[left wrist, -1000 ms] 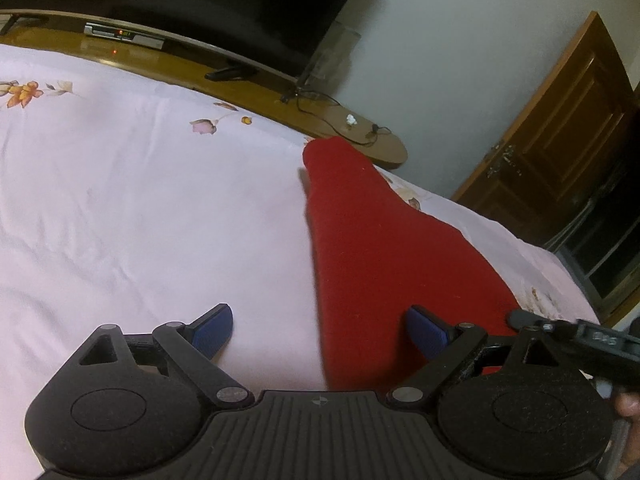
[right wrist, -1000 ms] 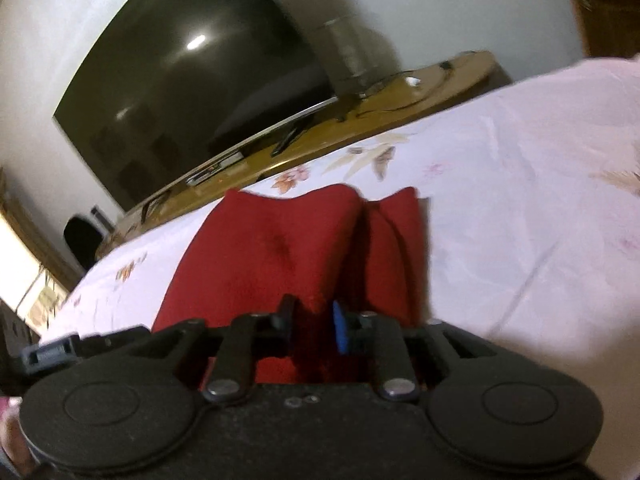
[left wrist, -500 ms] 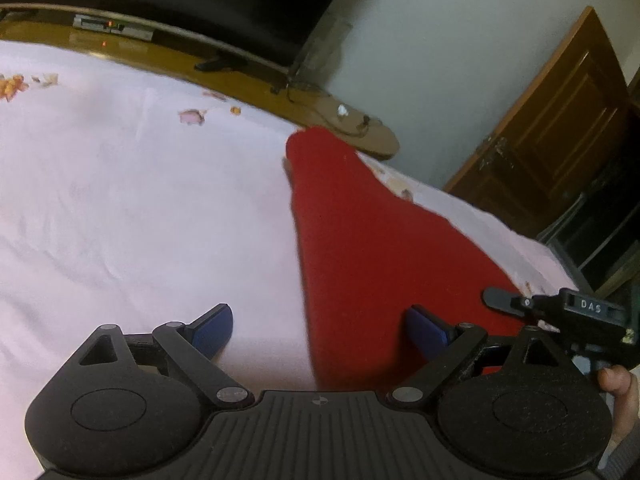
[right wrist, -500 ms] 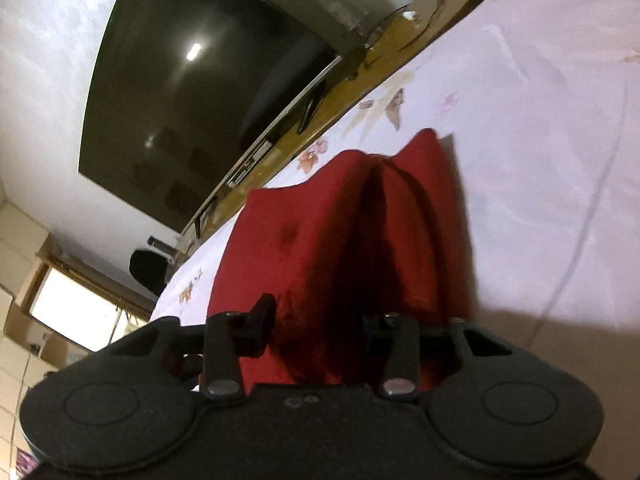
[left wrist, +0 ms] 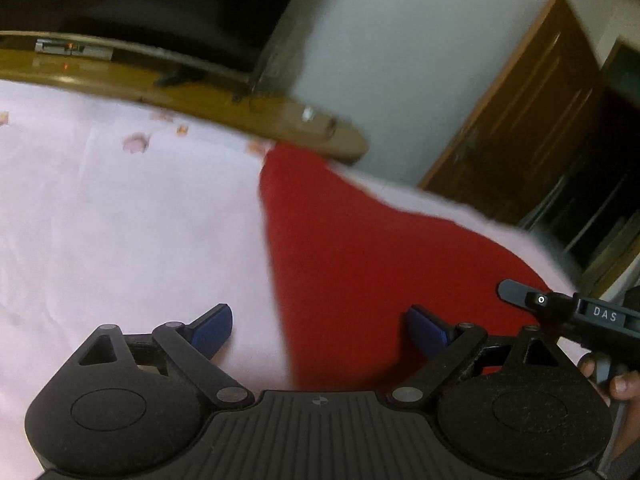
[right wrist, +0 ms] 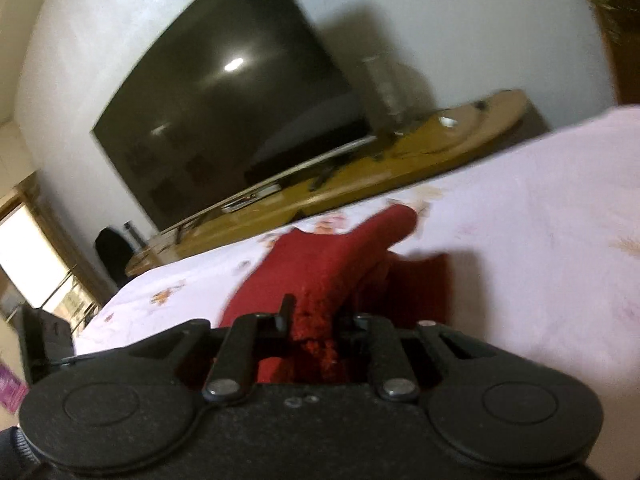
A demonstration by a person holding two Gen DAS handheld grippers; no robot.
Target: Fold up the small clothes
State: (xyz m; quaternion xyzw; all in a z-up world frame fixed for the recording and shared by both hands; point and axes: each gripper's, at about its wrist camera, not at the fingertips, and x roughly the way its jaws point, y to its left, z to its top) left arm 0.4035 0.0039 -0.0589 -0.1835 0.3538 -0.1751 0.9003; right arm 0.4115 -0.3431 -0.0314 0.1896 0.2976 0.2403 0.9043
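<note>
Right tool pinches one edge of the red garment on the bed, left tool waits open.

The bed (left wrist: 100,220) with its pale pink flowered sheet carries the red garment (left wrist: 360,264), whose long axis runs away toward the far edge, near the wooden TV bench (left wrist: 224,104). The right tool (right wrist: 314,320) is nearer: its jaws are closing on a raised fold of the near edge. The left tool (left wrist: 320,326) stands wide open, empty, astride the garment's left border.
</note>
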